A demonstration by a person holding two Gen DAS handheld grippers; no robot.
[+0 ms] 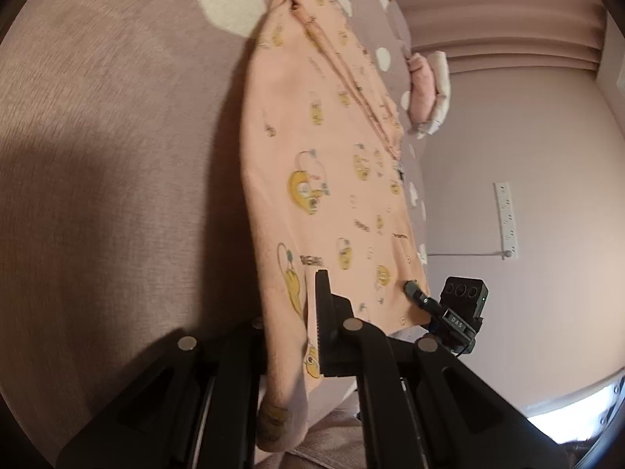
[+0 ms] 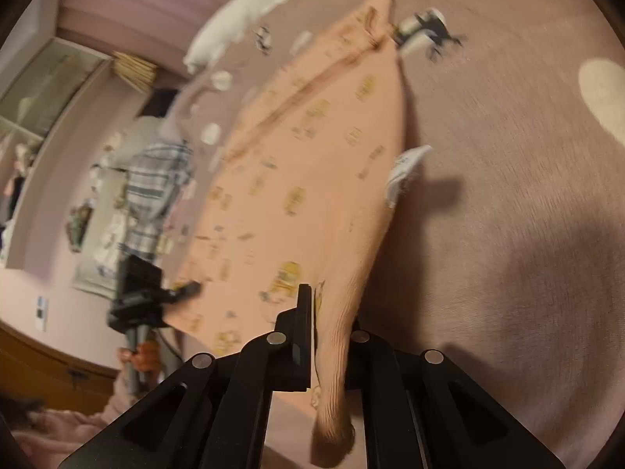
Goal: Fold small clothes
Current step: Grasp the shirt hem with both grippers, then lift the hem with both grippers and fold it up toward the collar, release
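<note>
Your left gripper (image 1: 312,312) is clamped on the near hem of the peach printed garment (image 1: 324,164); your right gripper (image 2: 312,328) pinches the opposite corner. Garment lies on the mauve spotted bedspread (image 1: 117,156), running toward 12 o'clock. White care label (image 2: 404,166) at 2 o'clock is unreadable; the right gripper's housing (image 1: 455,322) reads "DAS".

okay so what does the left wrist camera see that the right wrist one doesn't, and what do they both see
Only the left wrist view shows the folded pink and white cloth near the bed's far edge and the white power strip on the wall. Only the right wrist view shows the garment's white tag and the white cloth further up the bed. Both show the peach printed garment on the mauve dotted bedspread, with the left gripper and right gripper each shut on its near edge.
</note>
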